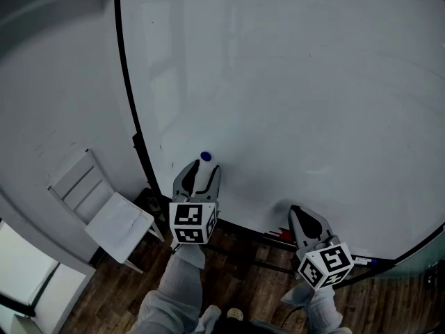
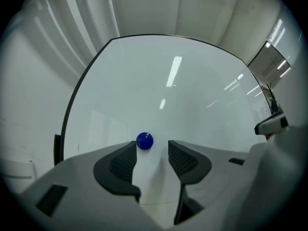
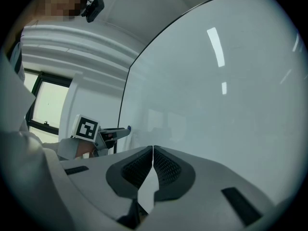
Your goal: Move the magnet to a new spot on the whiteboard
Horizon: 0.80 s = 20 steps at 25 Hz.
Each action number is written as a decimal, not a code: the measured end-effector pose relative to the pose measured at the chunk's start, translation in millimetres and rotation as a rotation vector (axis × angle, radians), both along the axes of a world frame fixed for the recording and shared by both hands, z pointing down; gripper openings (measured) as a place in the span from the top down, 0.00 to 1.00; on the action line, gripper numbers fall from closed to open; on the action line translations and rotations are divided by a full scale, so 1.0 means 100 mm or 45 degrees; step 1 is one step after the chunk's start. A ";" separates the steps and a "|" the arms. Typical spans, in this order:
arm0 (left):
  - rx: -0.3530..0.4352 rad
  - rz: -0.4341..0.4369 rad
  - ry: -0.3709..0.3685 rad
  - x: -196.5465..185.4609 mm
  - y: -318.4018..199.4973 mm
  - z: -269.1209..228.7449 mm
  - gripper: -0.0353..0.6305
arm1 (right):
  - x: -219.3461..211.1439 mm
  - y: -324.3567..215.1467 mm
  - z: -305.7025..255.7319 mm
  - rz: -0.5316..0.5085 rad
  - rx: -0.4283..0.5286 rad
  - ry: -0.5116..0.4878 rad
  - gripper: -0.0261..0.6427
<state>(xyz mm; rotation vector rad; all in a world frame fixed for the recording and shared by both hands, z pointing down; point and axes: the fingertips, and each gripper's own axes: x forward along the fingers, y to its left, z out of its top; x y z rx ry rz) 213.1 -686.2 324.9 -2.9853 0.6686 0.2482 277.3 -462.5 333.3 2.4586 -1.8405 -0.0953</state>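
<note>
A round blue magnet (image 1: 206,157) sticks to the lower left part of the white whiteboard (image 1: 292,82). My left gripper (image 1: 201,172) points at it from below. In the left gripper view the magnet (image 2: 144,141) sits on the board (image 2: 159,81) just beyond the fingertips, nearer the left finger (image 2: 126,154). The left gripper (image 2: 151,146) is open and its pads do not press on the magnet. My right gripper (image 1: 300,214) hangs by the board's lower edge, further right. In its own view the right gripper (image 3: 153,150) is shut with nothing between the jaws.
A white folding chair (image 1: 104,207) stands on the wooden floor left of the board. A ledge under the board carries a red item (image 1: 278,234) and a marker (image 1: 363,260). A grey wall (image 1: 49,82) lies to the left. A window (image 3: 48,105) shows in the right gripper view.
</note>
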 end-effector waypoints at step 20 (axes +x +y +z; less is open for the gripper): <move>0.016 0.144 -0.035 -0.02 0.52 0.01 0.65 | -0.10 0.52 -0.04 0.100 0.026 -0.018 0.92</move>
